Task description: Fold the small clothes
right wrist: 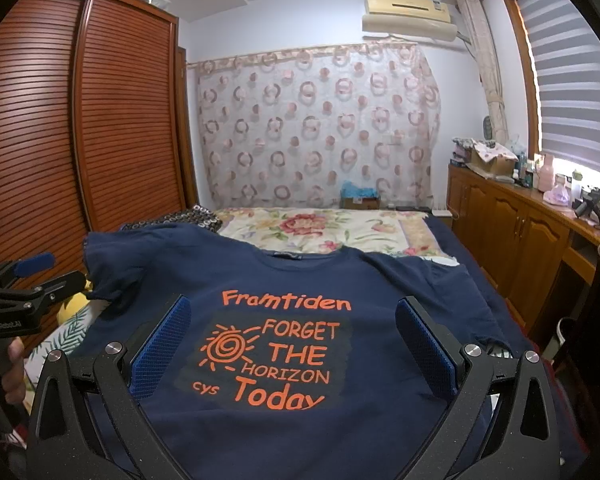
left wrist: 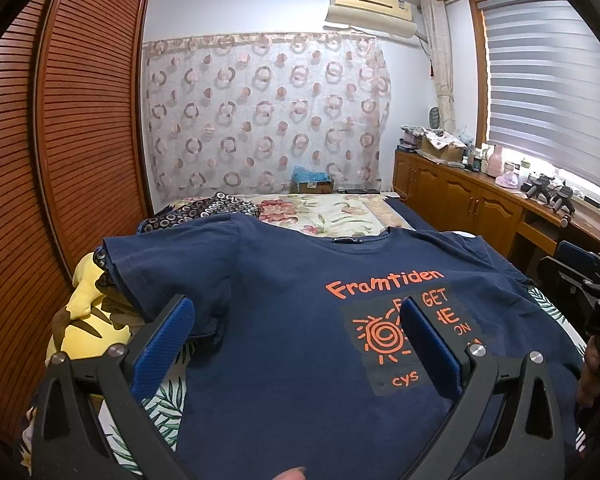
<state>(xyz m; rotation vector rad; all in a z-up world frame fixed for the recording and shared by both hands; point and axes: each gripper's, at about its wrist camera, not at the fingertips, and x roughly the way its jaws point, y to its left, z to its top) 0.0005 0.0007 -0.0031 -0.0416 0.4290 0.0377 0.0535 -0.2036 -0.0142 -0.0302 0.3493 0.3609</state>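
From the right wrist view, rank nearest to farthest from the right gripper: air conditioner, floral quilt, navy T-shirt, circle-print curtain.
1. navy T-shirt, directly under the right gripper
2. floral quilt, beyond the collar
3. circle-print curtain, back wall
4. air conditioner, high above the curtain; nearly level with it

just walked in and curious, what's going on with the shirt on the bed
A person is holding a two-finger gripper in each hand over a navy t-shirt spread flat, print side up, on the bed. The left gripper and the right gripper are both open, hovering over the shirt's lower half and holding nothing. The sleeves lie spread out to either side and no fold has been made yet, so the folding looks about to begin.
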